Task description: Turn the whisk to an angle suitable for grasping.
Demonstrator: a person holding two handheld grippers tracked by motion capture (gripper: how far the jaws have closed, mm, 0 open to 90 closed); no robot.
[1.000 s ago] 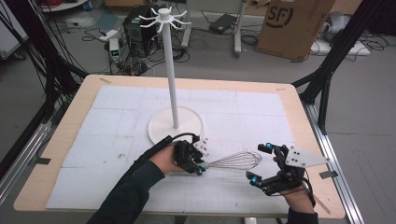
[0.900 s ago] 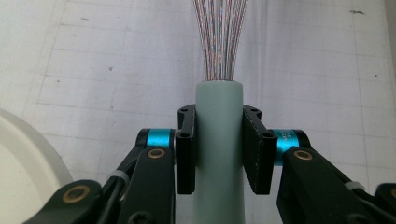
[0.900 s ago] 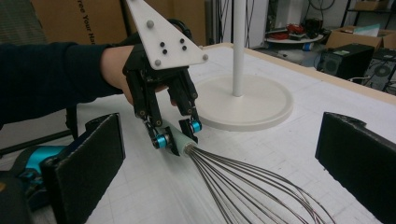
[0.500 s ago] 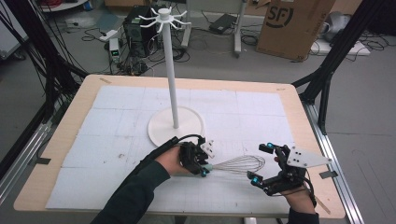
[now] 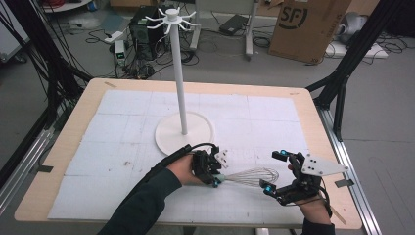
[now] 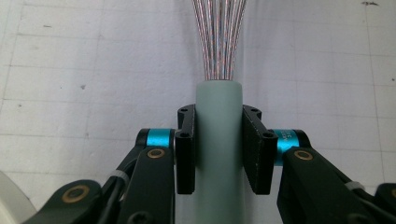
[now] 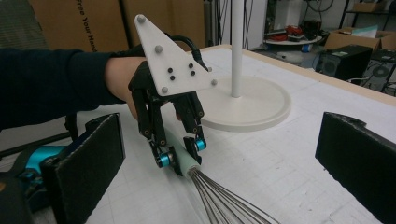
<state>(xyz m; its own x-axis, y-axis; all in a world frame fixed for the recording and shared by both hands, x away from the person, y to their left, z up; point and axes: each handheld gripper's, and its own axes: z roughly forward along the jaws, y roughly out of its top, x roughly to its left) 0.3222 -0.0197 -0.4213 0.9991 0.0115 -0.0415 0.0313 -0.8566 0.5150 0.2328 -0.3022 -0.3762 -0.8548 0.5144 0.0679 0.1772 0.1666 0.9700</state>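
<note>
The left gripper (image 5: pixel 214 172) is clamped on the pale green handle of the whisk (image 5: pixel 247 176); in the left gripper view its 2 black pads press flat against either side of the handle (image 6: pixel 218 140), with the wire loops fanning out ahead of them. Compared with 1 second earlier, this gripper has shifted slightly toward the near edge of the table (image 5: pixel 63 142) and away from the round base of the white stand (image 5: pixel 183 132), and the whisk has come along with it. That suggests the grip is firm and the whisk is now being carried rather than merely touched, probably as a first step toward hanging it on the stand's hooks (image 5: pixel 171 18), though that remains a judgement.

The right gripper (image 5: pixel 274 171) hovers at the whisk's wire end with its jaws spread wide and nothing between them; it has kept its place over that second.

The whisk lies low over the white mat (image 5: pixel 122 127), between the 2 grippers, handle toward the left one. Whether its wires rest on the mat or hang just clear cannot be told from above. The handle's rear end is cut off at the bottom of the left gripper view, so any hanging loop there is hidden. In the right gripper view the wire head (image 7: pixel 224 205) runs off the lower edge, and the stand's top is out of frame.
</note>
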